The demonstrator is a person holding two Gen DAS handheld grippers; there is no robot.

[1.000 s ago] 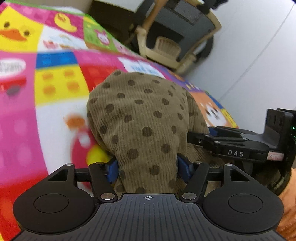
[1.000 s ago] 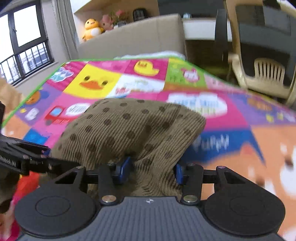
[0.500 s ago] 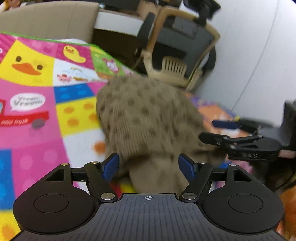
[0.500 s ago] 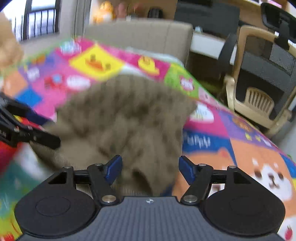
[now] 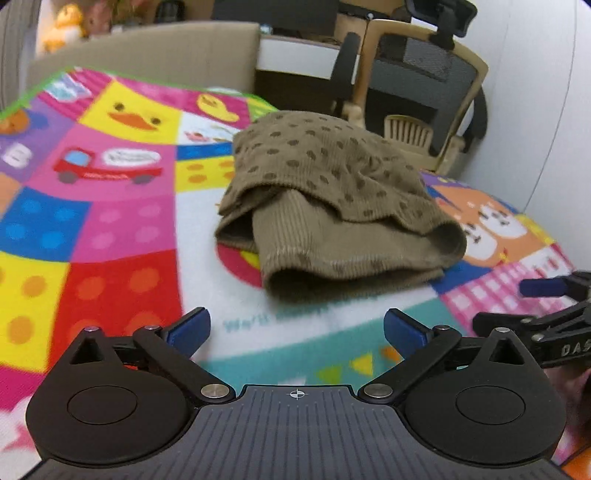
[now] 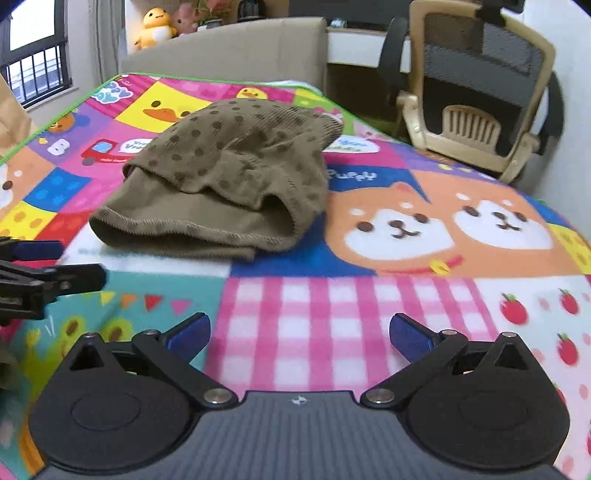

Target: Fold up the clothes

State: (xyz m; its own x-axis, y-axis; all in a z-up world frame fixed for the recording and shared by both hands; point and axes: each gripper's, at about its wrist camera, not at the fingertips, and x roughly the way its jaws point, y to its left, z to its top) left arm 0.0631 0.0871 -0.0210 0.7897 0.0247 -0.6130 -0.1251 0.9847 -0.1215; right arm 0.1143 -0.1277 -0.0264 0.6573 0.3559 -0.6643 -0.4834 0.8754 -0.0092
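Brown spotty cloth lies folded on the bright mat

The cloth (image 5: 332,206) sits far from both grippers; left gripper (image 5: 295,328) and right gripper (image 6: 299,332) have just opened wide, holding nothing; mat (image 6: 369,295) shows between their jaws.

One brown dotted garment (image 5: 332,206) lies folded ahead of the claws on one bright play mat (image 6: 369,295). Two claws show: the left gripper (image 5: 295,328) and the right gripper (image 6: 299,330). Beyond stands one office chair (image 6: 476,92) and one yellow duck plush (image 6: 155,27).
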